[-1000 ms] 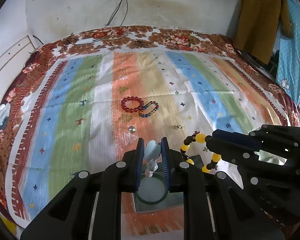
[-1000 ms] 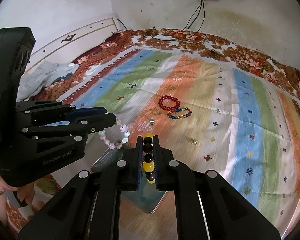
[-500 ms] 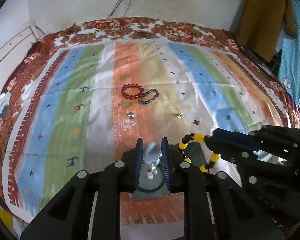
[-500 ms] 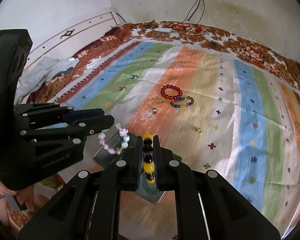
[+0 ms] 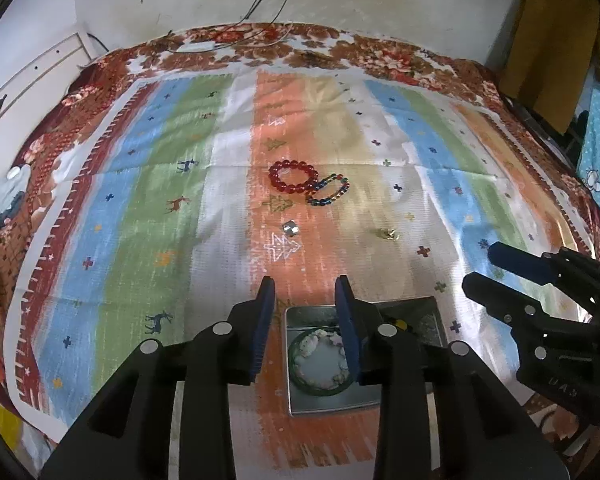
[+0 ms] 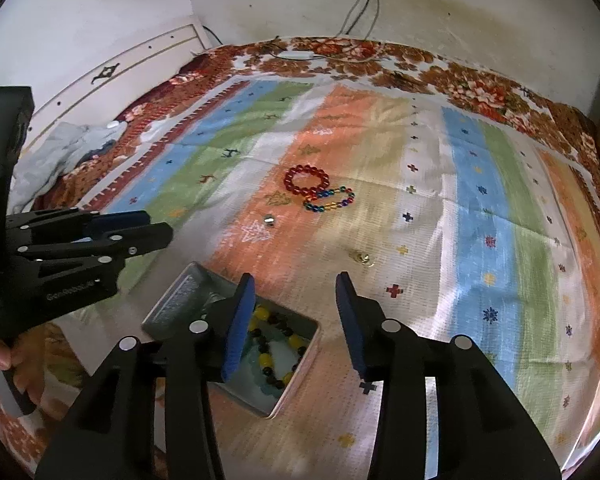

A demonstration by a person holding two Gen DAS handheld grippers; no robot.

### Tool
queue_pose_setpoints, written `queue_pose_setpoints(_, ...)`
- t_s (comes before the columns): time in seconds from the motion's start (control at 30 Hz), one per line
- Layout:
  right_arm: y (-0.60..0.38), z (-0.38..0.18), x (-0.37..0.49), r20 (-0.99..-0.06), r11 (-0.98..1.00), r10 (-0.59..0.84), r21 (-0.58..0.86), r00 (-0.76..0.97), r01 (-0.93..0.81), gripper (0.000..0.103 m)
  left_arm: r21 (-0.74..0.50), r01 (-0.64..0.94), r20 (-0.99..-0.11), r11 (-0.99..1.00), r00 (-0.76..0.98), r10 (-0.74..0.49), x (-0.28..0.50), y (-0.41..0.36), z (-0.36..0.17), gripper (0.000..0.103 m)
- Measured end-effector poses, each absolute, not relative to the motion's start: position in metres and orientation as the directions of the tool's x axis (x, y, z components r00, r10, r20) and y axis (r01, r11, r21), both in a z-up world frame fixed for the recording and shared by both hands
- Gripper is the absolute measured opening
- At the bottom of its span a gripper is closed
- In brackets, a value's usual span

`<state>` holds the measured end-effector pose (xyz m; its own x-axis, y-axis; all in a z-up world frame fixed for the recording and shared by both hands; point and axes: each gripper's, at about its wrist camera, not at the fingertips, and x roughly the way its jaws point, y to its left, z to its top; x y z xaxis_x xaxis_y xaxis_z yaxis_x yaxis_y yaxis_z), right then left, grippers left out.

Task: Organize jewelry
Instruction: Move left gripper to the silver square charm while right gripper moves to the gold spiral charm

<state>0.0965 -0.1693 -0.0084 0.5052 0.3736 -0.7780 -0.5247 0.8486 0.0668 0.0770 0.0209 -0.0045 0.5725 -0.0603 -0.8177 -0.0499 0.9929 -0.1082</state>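
Ahead of me the striped blanket [image 5: 172, 208] covers the bed, with a flowered border along the far side and cables [image 6: 360, 8] hanging down the white wall. Nothing blocks the way to the loose pieces: a red bead bracelet [image 5: 293, 176] lies on the orange stripe, touching a bracelet of mixed colours [image 5: 327, 190] just beside it. Nearer to me sit a small silver ring [image 5: 290, 228] and, well apart from it, a small gold piece [image 5: 387, 234].

My left claw [image 5: 306, 312] is spread wide and holds nothing. It hangs over the metal tin [image 5: 332, 404], where a green bangle [image 5: 320, 386] and a pale bead bracelet [image 5: 332, 378] lie under its fingers. My right claw [image 6: 294, 320] is likewise spread and bare. The tin [image 6: 300, 376] sits below its left finger [image 6: 236, 332], with a yellow and black bead bracelet [image 6: 274, 344] lying inside.
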Motion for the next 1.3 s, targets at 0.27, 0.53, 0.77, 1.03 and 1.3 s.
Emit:
queue_pose_setpoints(0.27,-0.178,-0.018,0.121,-0.803,0.867,0.344,0.072,0.488,-0.493,0.051,-0.105,-0.045,-0.840,0.993,0.539,-0.064,0.099,0.021,-0.012,0.034)
queue_pose_setpoints(0.53,-0.183,-0.029,0.156,-0.831,0.880,0.314,0.073,0.460,-0.469,0.058,-0.100,-0.033,-0.869,0.994,0.489,-0.071,0.131,0.019,-0.028,0.038)
queue_pose_setpoints(0.77,-0.184,-0.046,0.180,-0.854,0.891,0.296,0.086,0.427,-0.446,0.058,-0.114,-0.036,-0.884,0.993,0.461,-0.085,0.152,0.021,-0.037,0.039)
queue_pose_setpoints(1.03,-0.184,-0.066,0.202,-0.883,0.900,0.266,0.084,0.386,-0.429,0.058,-0.135,-0.057,-0.912,0.989,0.397,-0.102,0.178,0.027,-0.058,0.041)
queue_pose_setpoints(1.3,-0.179,-0.080,0.214,-0.901,0.896,0.270,0.106,0.340,-0.430,0.058,-0.210,-0.095,-0.924,0.973,0.344,-0.166,0.198,0.036,-0.074,0.043)
